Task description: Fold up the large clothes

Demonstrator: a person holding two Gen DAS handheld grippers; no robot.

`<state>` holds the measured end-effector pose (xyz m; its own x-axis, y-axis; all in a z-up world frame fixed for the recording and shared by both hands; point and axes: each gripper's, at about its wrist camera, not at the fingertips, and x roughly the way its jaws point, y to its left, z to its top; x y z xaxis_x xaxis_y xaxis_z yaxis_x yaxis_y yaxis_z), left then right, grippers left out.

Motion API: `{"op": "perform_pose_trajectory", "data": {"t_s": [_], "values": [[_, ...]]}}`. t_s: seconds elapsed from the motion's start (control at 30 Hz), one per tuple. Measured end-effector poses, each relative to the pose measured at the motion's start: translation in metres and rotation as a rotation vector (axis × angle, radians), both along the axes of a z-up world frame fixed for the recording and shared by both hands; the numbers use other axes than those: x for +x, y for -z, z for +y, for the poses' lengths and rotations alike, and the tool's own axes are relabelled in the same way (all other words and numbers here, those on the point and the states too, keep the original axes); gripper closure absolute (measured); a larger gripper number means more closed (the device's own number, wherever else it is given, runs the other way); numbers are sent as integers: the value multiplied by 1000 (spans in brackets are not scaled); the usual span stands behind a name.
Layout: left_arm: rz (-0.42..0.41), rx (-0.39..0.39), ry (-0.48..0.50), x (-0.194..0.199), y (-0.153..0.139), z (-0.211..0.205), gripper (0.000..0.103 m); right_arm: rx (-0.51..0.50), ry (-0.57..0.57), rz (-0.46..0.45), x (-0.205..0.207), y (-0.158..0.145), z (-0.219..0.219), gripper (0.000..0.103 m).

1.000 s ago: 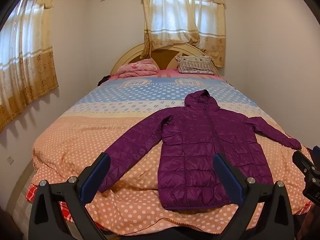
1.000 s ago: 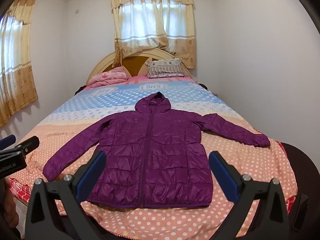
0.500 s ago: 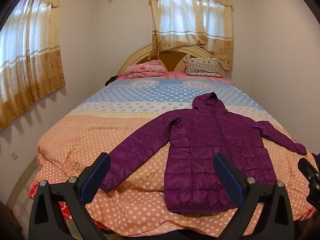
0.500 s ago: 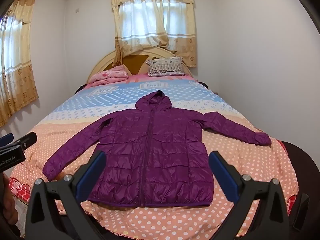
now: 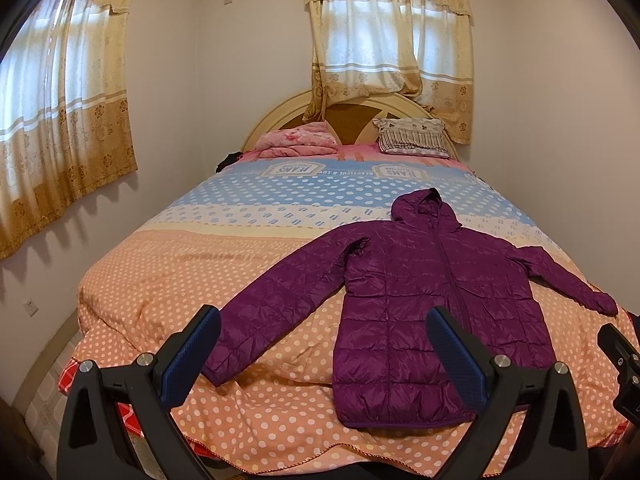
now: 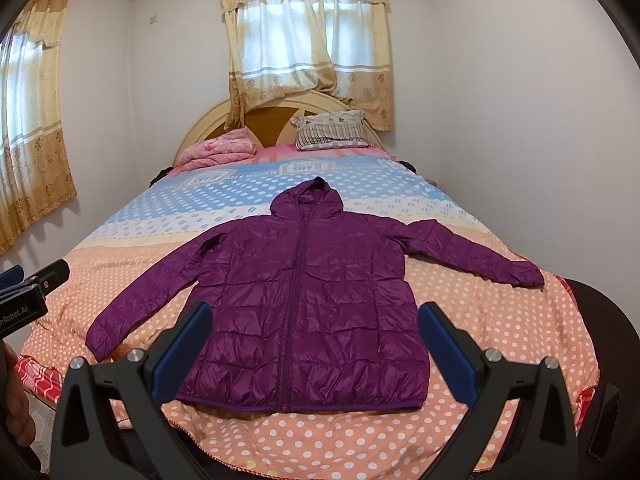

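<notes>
Here the purple jacket (image 6: 304, 300) lies spread flat on the bed (image 6: 120, 280).

Both cameras stand at the foot of the bed (image 5: 168, 280), looking up its length toward the headboard (image 6: 200, 128). The left wrist view sits further left, so the jacket (image 5: 432, 304) falls right of centre; the right wrist view faces it squarely. Each catches the other gripper at its frame edge.

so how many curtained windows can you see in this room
2: one window on the far wall above the headboard, one window on the left side wall. Others may lie out of view.
</notes>
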<state>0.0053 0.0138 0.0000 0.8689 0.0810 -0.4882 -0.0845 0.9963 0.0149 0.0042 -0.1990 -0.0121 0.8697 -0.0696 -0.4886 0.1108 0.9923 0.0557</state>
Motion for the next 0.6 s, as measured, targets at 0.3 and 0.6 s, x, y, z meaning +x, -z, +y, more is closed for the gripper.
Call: {"op": "perform_pose_trajectory", "data": {"t_s": [0.3, 0.6], "values": [[-4, 8, 2, 0, 1, -1, 1, 2, 3, 0, -1, 2, 0, 0], [-6, 9, -2, 1, 3, -1, 1, 7, 8, 4, 1, 7, -1, 0]]}}
